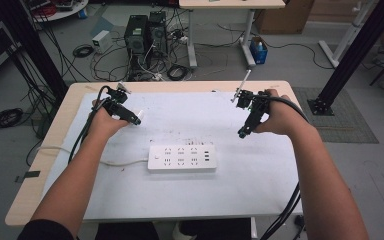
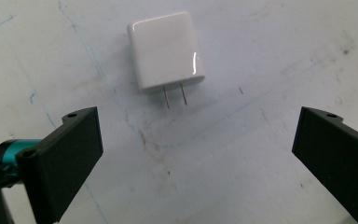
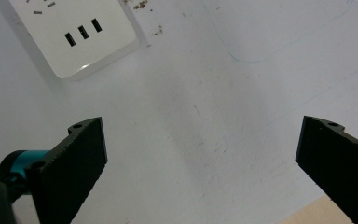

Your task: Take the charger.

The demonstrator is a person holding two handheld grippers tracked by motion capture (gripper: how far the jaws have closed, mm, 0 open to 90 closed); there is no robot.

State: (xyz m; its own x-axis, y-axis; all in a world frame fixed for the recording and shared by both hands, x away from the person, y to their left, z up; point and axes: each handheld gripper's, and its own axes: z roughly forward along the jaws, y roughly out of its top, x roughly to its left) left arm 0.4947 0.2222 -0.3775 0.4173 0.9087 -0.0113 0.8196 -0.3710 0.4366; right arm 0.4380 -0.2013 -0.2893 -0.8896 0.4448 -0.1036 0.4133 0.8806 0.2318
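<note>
My left gripper (image 2: 196,158) has jaws wide apart over the white charger (image 2: 165,50), which lies flat on the table sheet (image 2: 261,177), prongs toward me. Looks light, rigid, glossy, likely slippery; I'd pinch its flat sides, not the prongs. Right gripper (image 3: 200,163) also spread, empty, near the power strip (image 3: 74,32)

We can read no text, brand, number or sign on the white rectangular plastic power strip (image 1: 182,158) or the white square plastic charger (image 2: 166,50)
</note>
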